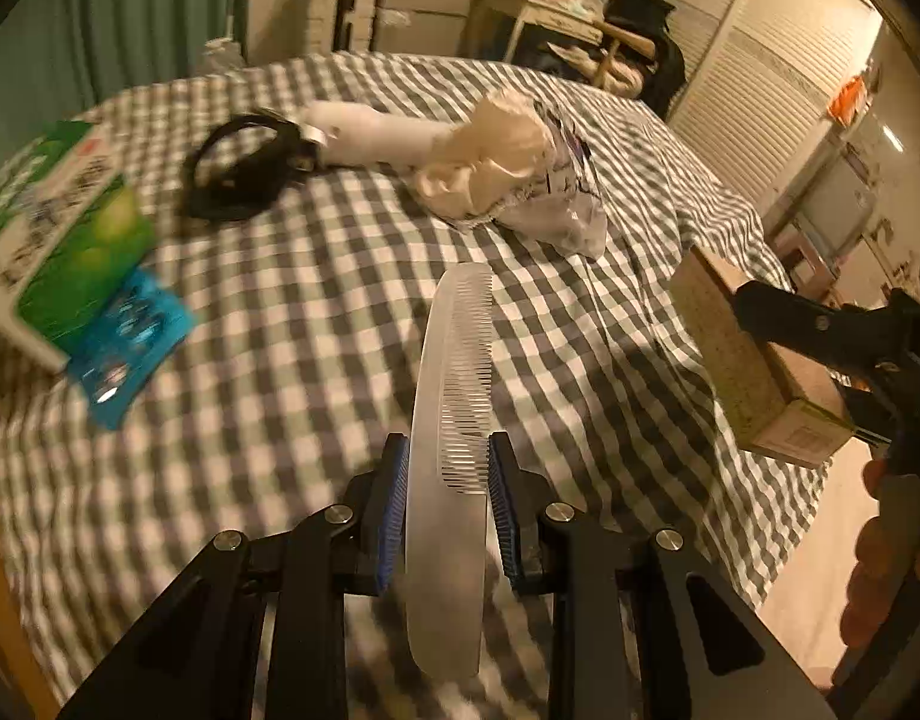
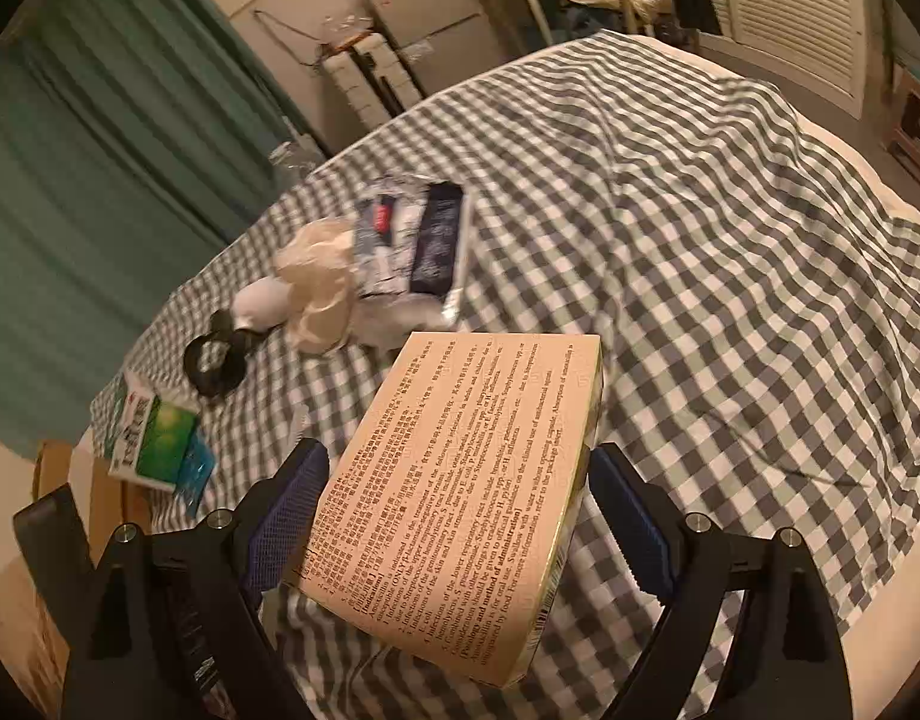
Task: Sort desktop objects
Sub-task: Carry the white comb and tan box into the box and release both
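curtain: green curtain [image 2: 87,138], left wall
doors: white louvred doors [image 1: 760,78]
back: cluttered shelf [image 1: 556,6]
light: dim, warm

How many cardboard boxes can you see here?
2: a beige printed cardboard box held between the right fingers, and a green-and-white box lying at the checked table's left edge. Others may be hidden.

Box between the right fingers: the medicine box [image 2: 460,492] carries dense black print, Chinese above English.
Readable headings: "[Indications]", "[Dosage and method of administration]".
Readable words: "infections", "respiratory tract".
Green carton [image 2: 153,438] left of the fingers: print too blurred.
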Motion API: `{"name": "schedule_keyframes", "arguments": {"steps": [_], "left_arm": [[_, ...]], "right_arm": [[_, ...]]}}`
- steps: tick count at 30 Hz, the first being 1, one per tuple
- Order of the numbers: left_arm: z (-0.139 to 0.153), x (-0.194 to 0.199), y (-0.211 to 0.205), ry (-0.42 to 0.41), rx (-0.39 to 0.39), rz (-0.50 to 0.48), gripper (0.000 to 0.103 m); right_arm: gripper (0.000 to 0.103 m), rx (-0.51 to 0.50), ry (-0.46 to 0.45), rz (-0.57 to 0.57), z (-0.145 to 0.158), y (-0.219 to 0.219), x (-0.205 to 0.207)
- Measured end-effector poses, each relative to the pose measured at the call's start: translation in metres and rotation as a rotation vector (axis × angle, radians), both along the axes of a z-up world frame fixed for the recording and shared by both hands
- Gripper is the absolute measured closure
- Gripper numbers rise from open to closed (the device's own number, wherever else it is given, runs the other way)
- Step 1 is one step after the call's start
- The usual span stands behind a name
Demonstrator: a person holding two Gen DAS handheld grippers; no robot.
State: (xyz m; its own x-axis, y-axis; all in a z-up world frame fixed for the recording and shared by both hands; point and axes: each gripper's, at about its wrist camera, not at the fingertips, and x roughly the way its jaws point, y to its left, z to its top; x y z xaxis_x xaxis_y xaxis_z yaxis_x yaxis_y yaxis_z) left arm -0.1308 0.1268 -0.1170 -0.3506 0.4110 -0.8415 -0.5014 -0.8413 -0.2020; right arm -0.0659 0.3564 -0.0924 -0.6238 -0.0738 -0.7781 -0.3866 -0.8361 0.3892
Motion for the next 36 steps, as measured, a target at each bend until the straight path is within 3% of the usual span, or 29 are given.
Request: {"name": "schedule_keyframes", "arguments": {"steps": [11,25,31,36], "left_arm": [[0.075,0.048,-0.072,0.149,-0.013,0.202,0.077],[0.172,0.076,-0.166,0.323,-0.013,0.318,0.077],[0.197,0.075,-0.225,0.352,-0.014,0.412,0.077],[0.198,0.075,-0.271,0.348,-0.018,0.482,0.077]], "right_arm": [[0.014,0.097,0.062,0.141,0.04,-0.065,0.035],[0.014,0.127,0.173,0.347,0.116,-0.178,0.057],[0.014,0.147,0.239,0.467,0.148,-0.241,0.056],[0.014,0.142,0.256,0.556,0.154,-0.284,0.052]]}}
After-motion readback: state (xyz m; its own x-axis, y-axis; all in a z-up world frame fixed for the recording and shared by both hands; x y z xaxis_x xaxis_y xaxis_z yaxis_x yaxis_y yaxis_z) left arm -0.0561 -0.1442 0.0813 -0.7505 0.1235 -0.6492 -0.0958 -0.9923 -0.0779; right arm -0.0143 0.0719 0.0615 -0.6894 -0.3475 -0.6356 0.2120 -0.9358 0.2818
